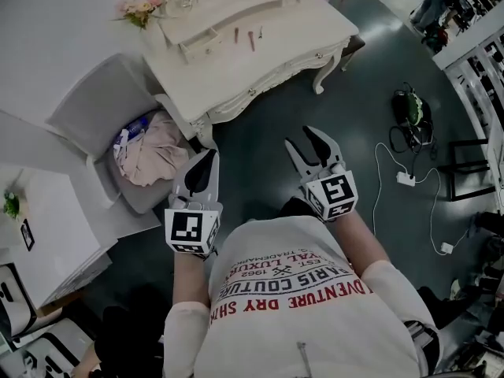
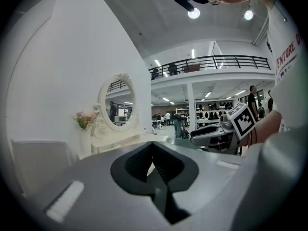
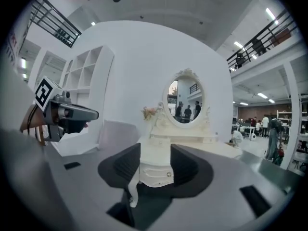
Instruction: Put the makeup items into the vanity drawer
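Note:
The cream vanity (image 1: 260,61) stands ahead of me, at the top of the head view. Three slim pinkish makeup items (image 1: 252,39) lie on its top. To their left, a small drawer (image 1: 198,44) looks pulled out. Both grippers hang in the air well short of the vanity, above the dark floor. My left gripper (image 1: 206,157) (image 2: 154,150) is shut with nothing in it. My right gripper (image 1: 305,140) (image 3: 155,165) is open and empty. Between its jaws, far off, I see the vanity's front (image 3: 156,170).
A grey chair (image 1: 102,101) holding pink cloth (image 1: 157,154) stands left of the vanity. White furniture (image 1: 55,211) fills the left side. Flowers (image 1: 140,6) and an oval mirror (image 3: 185,102) sit at the vanity's back. Cables and a power strip (image 1: 405,178) lie on the floor at right.

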Available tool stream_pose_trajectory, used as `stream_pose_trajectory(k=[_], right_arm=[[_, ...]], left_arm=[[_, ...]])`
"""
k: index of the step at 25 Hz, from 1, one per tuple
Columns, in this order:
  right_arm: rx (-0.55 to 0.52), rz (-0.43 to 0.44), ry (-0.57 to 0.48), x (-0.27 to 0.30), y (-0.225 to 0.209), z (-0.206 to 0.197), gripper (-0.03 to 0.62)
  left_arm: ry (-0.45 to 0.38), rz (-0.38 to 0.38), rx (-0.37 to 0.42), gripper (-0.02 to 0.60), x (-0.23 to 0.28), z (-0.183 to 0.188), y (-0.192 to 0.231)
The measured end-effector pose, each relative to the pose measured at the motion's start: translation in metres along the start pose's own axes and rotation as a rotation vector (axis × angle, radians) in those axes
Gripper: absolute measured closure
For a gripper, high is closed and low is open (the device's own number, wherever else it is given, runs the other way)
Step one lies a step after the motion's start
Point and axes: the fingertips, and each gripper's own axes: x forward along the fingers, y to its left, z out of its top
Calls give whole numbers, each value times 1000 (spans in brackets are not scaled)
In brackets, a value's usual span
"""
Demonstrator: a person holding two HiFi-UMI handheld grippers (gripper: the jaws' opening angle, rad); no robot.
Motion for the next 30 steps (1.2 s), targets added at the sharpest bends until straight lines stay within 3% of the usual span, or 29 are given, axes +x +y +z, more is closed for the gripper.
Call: stream_pose_trajectory(k=[9,22,30], right_arm=[[-27,72,12,60,-58,-5,431],[-39,326,52,203,-210,-1,431],[-74,452,118,277,-258,-14,431]], left_arm=[[22,81,-19,571,60,-6,23],[45,344,-75,571,229,24,60],[75,467,-131,571,289,20,82]])
